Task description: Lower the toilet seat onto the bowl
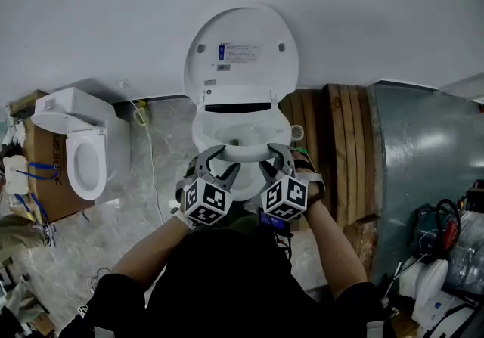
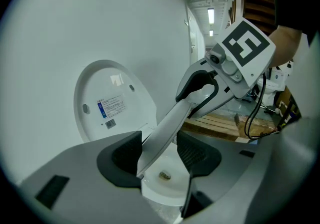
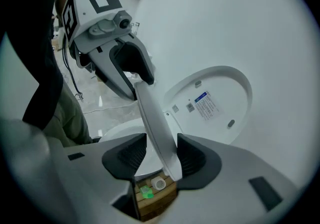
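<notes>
Tight at the bowl (image 1: 240, 134) front: left tool (image 1: 219, 161) and right tool (image 1: 274, 161) sit side by side, with the seat (image 1: 246, 152) standing in each open jaw gap. Behind, the raised lid (image 1: 242, 49) blocks the way. A pallet (image 1: 344, 147) hems in the right. On the left there's open floor (image 1: 162, 151), crossed by a cable (image 1: 153, 178), then a second toilet (image 1: 79, 147).

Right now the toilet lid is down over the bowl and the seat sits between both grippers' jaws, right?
No: the head view shows the lid standing up against the wall, not down over the bowl. The seat does sit between the jaws of the left gripper and the right gripper.
</notes>
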`<state>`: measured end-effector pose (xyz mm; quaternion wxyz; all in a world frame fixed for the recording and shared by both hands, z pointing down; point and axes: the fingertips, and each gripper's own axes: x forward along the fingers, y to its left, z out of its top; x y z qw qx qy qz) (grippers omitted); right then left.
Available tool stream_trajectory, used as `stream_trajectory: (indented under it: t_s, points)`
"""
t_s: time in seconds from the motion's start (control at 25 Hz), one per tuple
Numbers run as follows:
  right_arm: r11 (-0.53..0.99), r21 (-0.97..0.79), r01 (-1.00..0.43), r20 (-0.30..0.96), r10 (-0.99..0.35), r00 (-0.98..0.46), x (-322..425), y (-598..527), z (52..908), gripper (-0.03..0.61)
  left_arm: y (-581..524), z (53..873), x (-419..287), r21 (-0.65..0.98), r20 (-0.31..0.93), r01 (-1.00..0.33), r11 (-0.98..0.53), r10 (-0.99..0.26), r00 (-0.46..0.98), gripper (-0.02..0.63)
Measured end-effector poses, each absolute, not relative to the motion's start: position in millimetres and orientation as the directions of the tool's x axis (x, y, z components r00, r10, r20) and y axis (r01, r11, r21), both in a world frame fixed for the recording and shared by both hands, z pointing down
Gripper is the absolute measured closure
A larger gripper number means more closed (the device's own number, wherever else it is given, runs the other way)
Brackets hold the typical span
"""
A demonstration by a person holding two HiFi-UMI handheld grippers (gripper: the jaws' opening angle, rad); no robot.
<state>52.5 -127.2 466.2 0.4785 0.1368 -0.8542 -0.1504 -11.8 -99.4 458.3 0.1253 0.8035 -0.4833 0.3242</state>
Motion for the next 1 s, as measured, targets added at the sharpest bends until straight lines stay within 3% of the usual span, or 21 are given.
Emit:
stream_trajectory:
  t_s: [0.08,0.56,0.8,1.0]
  points:
    - [0.921,0.374,-0.108,0.788,-0.377,-0.486,57,-121,472,0.390,-91,463,-7,-0.104,0.646,-0.840,-0.532,-0.678,0.350,0.388]
    - [0.898,0.422,-0.122,0.803,-0.433,-0.410,71,-90,499,0.390,-43,485,-8,-0.028,0.617,-0.813,-0.582,-0.650,0.444,0.388]
    - [0.880,0.449,-0.157,0.780,-0.472,-0.411,72,-85,503,0.390,-5,509,-39,0.299,0.635,-0.860,-0.412,-0.587,0.502,0.388]
    - [0.874,0.457,-0.163,0.780,-0.482,-0.399,72,-73,513,0.388,5,527,-52,0.621,0.566,-0.762,-0.181,-0.569,0.596,0.388]
